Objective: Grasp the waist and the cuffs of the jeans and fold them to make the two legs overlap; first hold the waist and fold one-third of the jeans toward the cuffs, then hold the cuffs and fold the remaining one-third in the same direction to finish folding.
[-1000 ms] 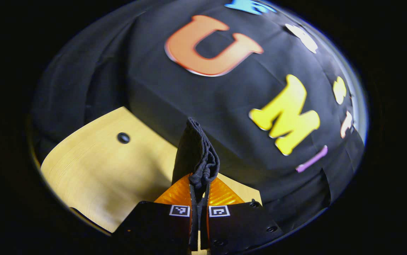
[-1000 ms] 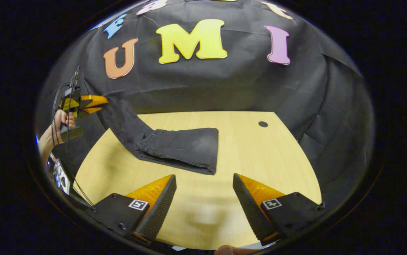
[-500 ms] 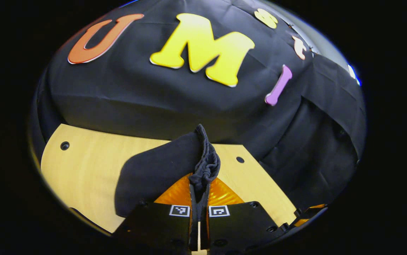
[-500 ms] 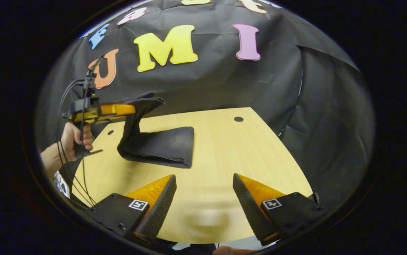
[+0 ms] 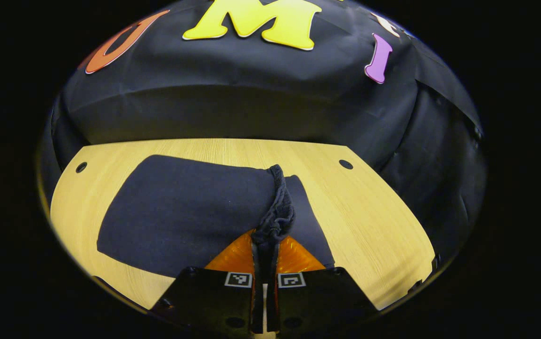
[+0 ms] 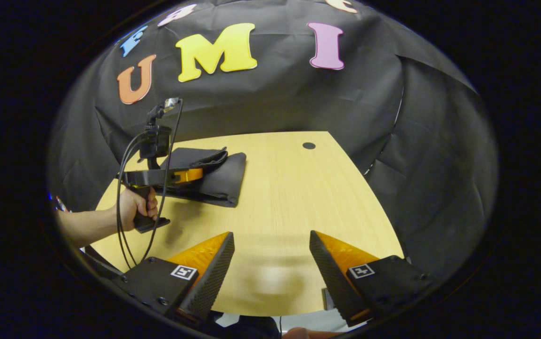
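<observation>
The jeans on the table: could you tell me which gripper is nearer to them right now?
Left. The left gripper is shut on a bunched edge of the jeans, just over the folded stack. The right gripper hangs open over bare table, well apart from them.

No readable words, brands or numbers stand on anything here. The only signs are small square black-and-white coded markers: two sit side by side on the black body of the left claw (image 5: 266, 252), and one sits on each black finger mount of the right claw (image 6: 270, 263). Their patterns are blocky codes, not letters, and cannot be read as text.
</observation>
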Available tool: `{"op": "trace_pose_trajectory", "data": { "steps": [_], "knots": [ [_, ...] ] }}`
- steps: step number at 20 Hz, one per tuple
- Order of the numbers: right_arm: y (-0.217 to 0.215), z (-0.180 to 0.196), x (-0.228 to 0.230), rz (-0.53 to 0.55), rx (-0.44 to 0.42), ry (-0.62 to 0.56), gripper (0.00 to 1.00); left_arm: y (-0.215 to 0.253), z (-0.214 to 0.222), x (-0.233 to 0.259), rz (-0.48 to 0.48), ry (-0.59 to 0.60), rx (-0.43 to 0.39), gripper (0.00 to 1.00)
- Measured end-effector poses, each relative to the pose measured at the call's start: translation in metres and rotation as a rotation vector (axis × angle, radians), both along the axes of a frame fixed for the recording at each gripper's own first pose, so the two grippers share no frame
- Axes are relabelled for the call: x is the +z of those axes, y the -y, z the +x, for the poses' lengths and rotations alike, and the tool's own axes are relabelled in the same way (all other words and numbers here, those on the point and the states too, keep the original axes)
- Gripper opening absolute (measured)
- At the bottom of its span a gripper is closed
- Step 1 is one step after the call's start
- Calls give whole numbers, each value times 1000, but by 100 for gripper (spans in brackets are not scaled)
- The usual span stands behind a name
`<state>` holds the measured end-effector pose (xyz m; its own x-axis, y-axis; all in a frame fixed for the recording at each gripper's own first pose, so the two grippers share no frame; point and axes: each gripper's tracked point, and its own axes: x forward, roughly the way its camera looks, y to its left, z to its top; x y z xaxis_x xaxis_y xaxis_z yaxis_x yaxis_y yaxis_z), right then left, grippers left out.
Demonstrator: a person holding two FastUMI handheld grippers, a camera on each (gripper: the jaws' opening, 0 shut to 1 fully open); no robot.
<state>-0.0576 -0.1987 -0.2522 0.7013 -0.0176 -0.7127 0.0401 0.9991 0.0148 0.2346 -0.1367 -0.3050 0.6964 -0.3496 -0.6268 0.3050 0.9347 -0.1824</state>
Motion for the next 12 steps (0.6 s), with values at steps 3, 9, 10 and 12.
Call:
{"op": "trace_pose_trajectory", "data": {
  "steps": [3, 9, 10, 12],
  "knots": [
    [3, 1, -4, 8, 16, -8, 100, 3, -1, -8, -32, -13, 51, 13],
    [-7, 14, 6, 36, 75, 31, 100, 24, -27, 15, 42, 10, 87, 68],
    [-11, 21, 13, 37, 85, 57, 100, 31, -36, 30, 21, 32, 70, 68],
    [-16, 34, 31, -1, 92, 125, 100, 31, -52, 74, -11, 112, 63, 68]
  ]
}}
